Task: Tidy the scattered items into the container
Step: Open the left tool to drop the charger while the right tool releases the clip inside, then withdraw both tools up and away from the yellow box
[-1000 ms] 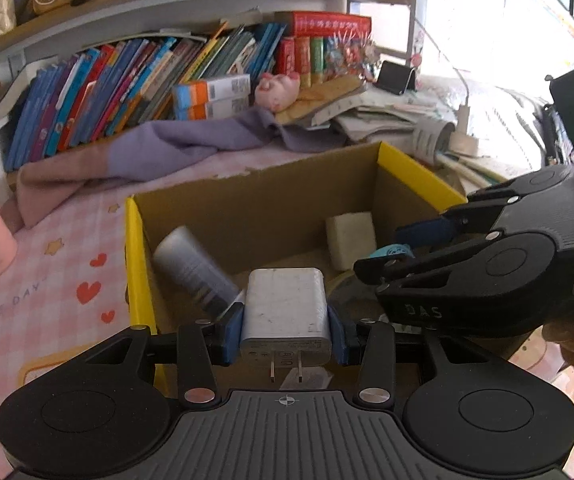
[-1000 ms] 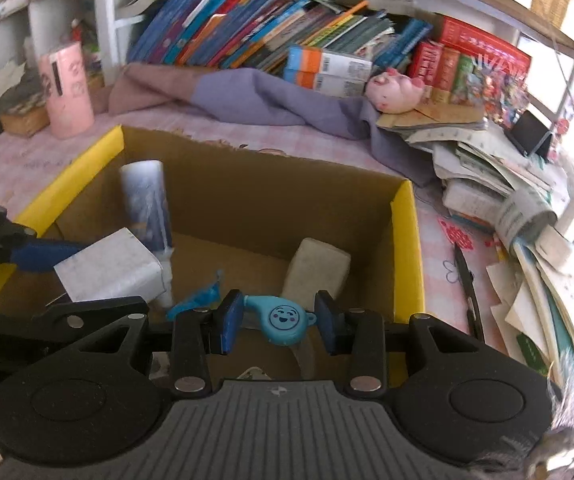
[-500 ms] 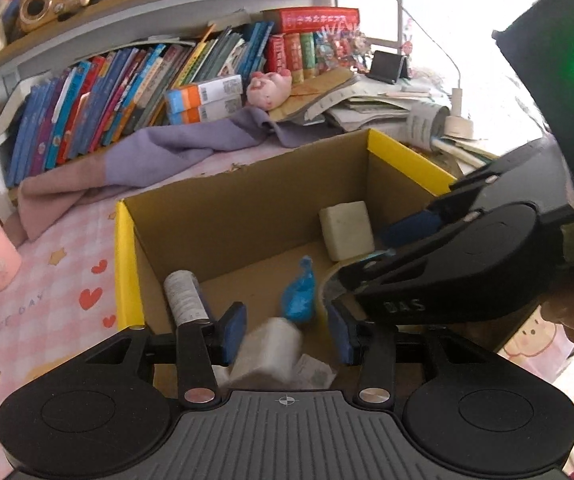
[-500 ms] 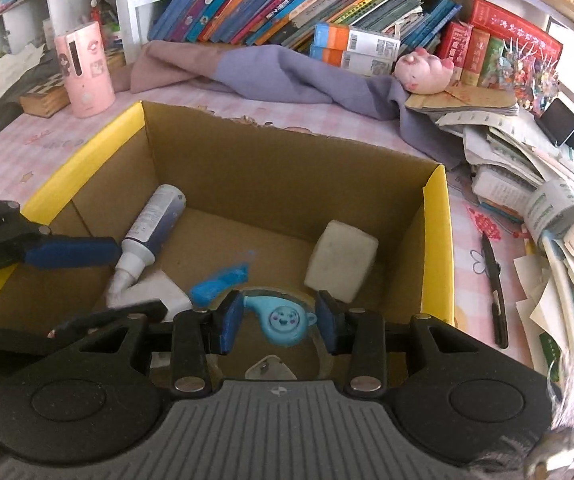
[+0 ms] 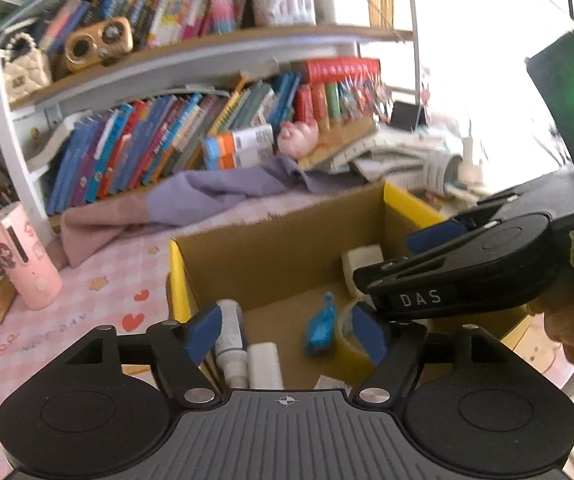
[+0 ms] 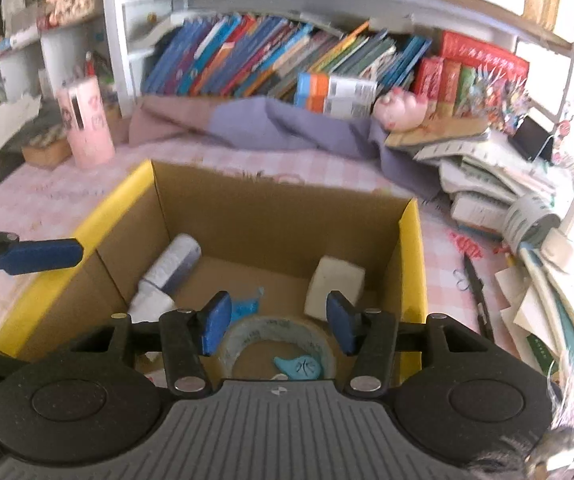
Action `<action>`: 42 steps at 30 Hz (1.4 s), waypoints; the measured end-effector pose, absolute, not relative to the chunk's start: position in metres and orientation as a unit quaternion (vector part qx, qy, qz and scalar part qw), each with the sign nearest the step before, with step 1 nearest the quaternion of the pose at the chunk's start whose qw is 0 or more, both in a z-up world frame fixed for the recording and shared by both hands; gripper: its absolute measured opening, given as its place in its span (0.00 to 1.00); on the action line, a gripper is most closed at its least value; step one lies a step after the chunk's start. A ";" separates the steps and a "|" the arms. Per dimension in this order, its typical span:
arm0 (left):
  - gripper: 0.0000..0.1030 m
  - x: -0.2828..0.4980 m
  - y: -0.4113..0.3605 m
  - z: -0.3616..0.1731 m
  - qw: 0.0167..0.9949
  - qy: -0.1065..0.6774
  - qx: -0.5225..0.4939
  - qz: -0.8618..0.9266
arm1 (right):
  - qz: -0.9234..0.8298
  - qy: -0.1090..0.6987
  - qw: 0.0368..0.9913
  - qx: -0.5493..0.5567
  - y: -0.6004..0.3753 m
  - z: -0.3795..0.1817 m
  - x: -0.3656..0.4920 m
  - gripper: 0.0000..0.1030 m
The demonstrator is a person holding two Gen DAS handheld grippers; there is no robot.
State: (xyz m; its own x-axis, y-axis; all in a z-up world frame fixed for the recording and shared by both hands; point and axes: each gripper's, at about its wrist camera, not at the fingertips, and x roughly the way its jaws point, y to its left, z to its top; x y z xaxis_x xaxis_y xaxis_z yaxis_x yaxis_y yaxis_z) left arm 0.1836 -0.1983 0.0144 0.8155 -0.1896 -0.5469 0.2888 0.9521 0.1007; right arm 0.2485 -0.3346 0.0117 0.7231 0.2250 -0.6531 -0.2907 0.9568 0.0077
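Now, step in hand: both drops into the cardboard box (image 6: 279, 216) look finished — what is left is a clean withdrawal and a search for any further stray items.
Left gripper (image 5: 287, 330): jaws stand wide apart and have just been opening; nothing sits between the blue pads, and the white charger block (image 5: 265, 364) lies on the box floor beside the spray bottle (image 5: 231, 340).
Right gripper (image 6: 279, 320): jaws apart as well, just been opening, with nothing between them — the little blue smiling toy (image 6: 301, 368) rests inside the ring of the tape roll (image 6: 279, 340), well below the pads.
Already inside: a white sponge block (image 6: 335, 284) by the right wall and a crumpled blue wrapper (image 6: 247, 306) near the middle.
How to pull out well: I'd say lift both grippers straight up before swinging outward, so a fingertip does not catch the yellow-edged wall (image 6: 411, 264) and drag the box along the pink tablecloth (image 6: 215, 160).
Spacing: the two grippers hang close over the same opening — better to part them sideways only once clear of the rim.
Next candidate: a black pen (image 6: 477, 296) lies on the cloth just right of the box; whether it counts as scattered is my guess.
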 end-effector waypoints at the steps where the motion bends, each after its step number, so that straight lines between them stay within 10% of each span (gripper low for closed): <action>1: 0.75 0.180 -0.196 0.018 0.951 0.270 0.085 -0.124 | 0.137 0.339 0.930 -0.044 -0.335 0.015 0.245 0.51; 42: 1.00 0.006 -0.048 0.025 0.969 0.243 0.003 -0.031 | 0.056 0.282 0.958 0.002 -0.240 0.029 0.040 0.76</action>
